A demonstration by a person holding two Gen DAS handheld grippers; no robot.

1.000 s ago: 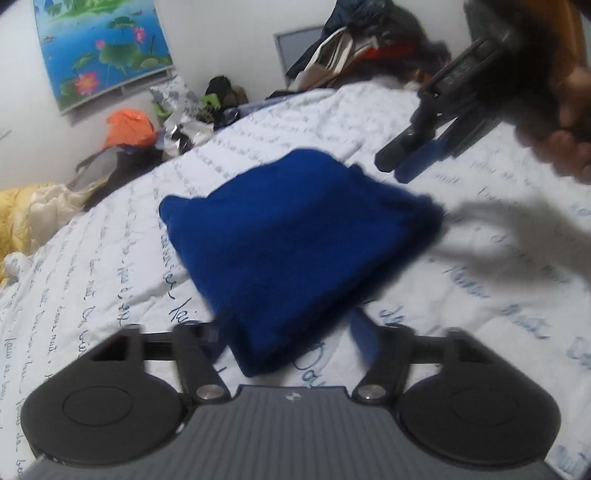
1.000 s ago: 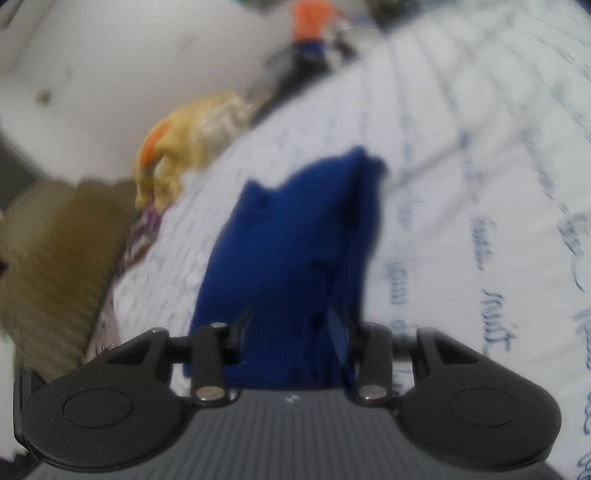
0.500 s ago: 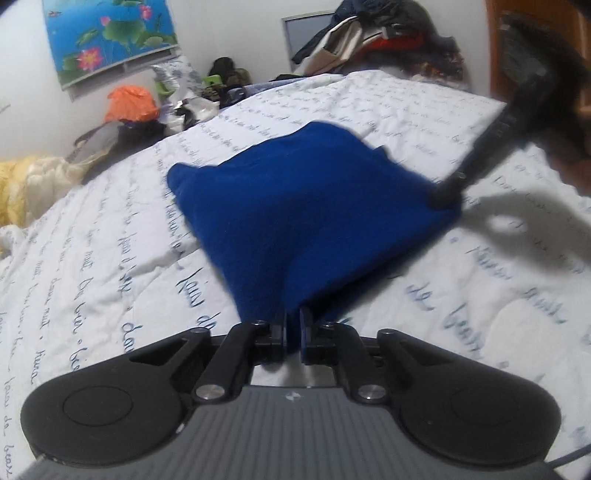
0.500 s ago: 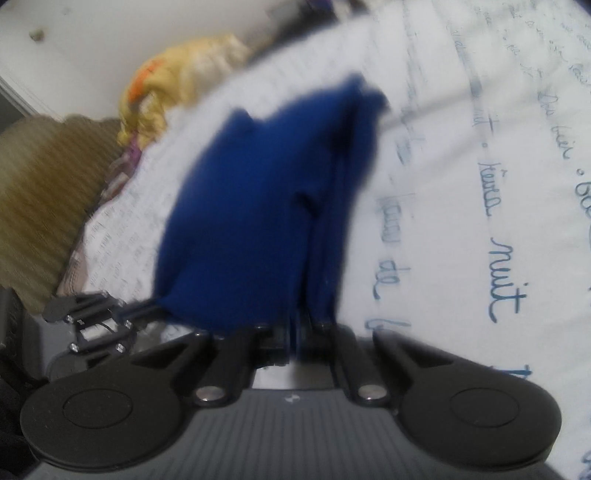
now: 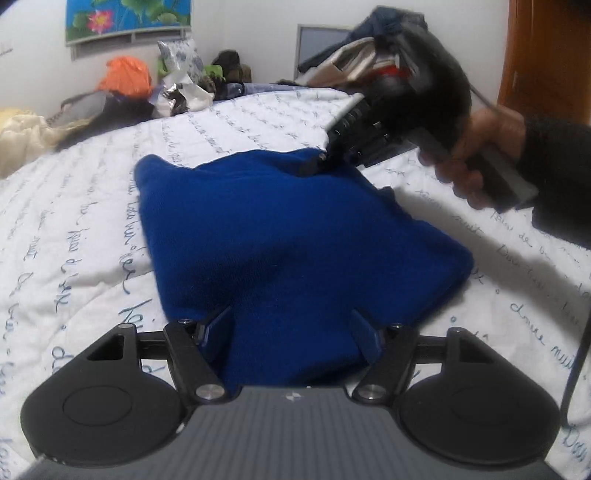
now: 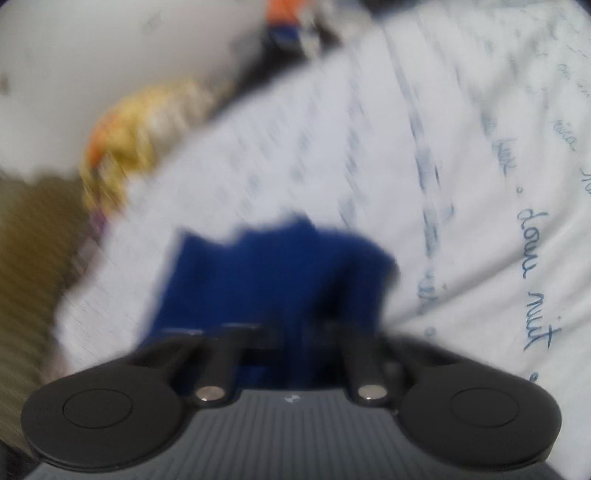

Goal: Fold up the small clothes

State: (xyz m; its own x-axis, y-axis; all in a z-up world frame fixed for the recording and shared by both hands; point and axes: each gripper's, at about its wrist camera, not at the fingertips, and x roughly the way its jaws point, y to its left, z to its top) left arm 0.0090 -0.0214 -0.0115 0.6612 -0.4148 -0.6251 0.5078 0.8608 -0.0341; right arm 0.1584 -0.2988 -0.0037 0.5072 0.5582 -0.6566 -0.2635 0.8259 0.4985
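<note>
Lying on the white bed cover with blue handwriting [image 5: 74, 236], the soft dark blue folded cloth [image 5: 280, 236] sits between the wide-apart fingers [image 5: 218, 326] of the left gripper [image 5: 291, 332]. Beyond its far edge, the right gripper [image 5: 317, 162] touches it; its fingers look wide too, though blurred.

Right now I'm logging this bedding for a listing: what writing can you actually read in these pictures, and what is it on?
"douce nuit": blue cursive on the white bedspread, right wrist view.
"nuit": again on the bedspread beside the blue garment, left wrist view.
Other cursive lines on the bedspread: too blurred or distorted to read.
The lotus poster: no writing I can make out.
</note>
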